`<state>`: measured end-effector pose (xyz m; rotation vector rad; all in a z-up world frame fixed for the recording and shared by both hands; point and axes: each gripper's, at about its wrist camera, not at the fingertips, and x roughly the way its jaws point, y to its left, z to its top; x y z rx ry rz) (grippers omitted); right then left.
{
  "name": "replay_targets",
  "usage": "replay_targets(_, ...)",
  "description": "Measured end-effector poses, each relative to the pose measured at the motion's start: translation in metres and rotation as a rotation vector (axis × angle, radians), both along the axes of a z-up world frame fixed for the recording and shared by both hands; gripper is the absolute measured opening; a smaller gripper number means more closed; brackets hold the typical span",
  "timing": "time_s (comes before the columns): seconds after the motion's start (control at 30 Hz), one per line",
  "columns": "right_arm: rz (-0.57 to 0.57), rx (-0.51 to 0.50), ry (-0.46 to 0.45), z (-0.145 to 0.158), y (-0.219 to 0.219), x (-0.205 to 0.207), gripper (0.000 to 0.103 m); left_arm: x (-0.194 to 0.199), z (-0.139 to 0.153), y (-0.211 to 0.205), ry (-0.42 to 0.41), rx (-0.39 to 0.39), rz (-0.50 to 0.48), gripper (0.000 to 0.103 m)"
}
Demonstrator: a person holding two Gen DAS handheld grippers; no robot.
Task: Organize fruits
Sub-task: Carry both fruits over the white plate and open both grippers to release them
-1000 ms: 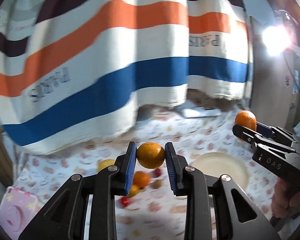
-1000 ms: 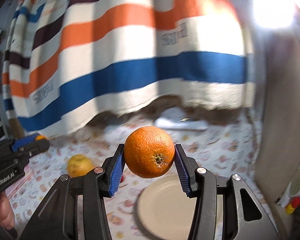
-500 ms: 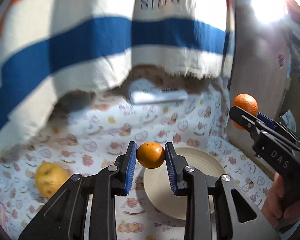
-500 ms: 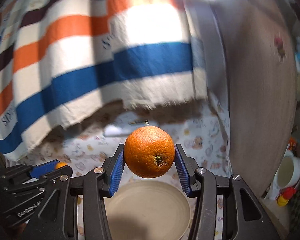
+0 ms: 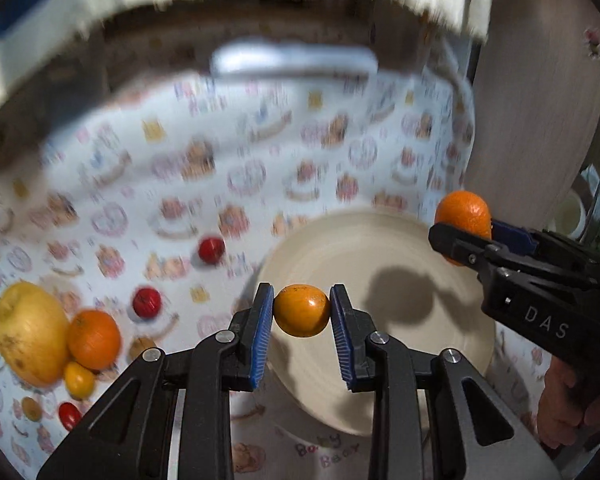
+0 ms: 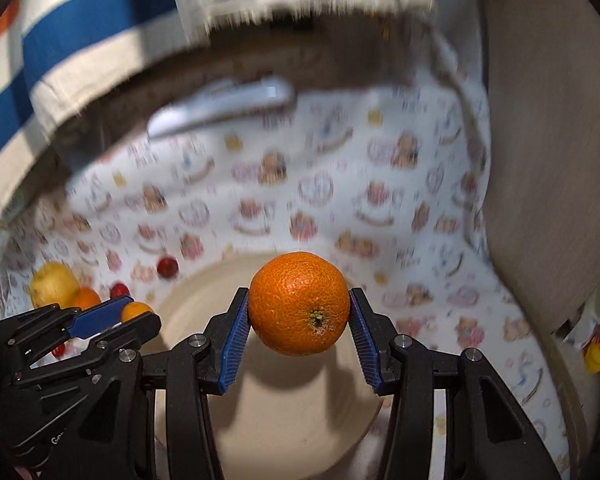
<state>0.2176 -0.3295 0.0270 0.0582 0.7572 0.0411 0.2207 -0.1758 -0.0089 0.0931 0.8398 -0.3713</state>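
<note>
My left gripper is shut on a small smooth orange and holds it above the left edge of a cream plate. My right gripper is shut on a larger rough mandarin above the same plate. The right gripper also shows in the left wrist view at the plate's right side. The left gripper shows in the right wrist view at the plate's left side.
On the patterned cloth left of the plate lie a yellow apple, an orange, small yellow fruits and red cherry tomatoes. A striped curtain hangs behind. A wooden panel stands at the right.
Both grippers have tipped downward and lowered toward the plate, each still holding its fruit. The curtain has slid up out of view and the loose fruits now show at the left.
</note>
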Motion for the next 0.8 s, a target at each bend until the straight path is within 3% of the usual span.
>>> replay_targets(0.3,-0.038,-0.004,0.136,-0.027,-0.009,0.014,0.05,0.006,-0.019,-0.002,0.077,0.034,-0.013,0.028)
replay_targets(0.43,-0.046,-0.02,0.142,-0.028,-0.011,0.015,0.05,0.006,-0.024,-0.006,0.095,0.018,-0.044,0.028)
replay_targets(0.8,-0.056,-0.029,0.172,-0.034,-0.013,0.019,0.05,0.006,-0.025,-0.009,0.071,0.063,-0.048,0.028)
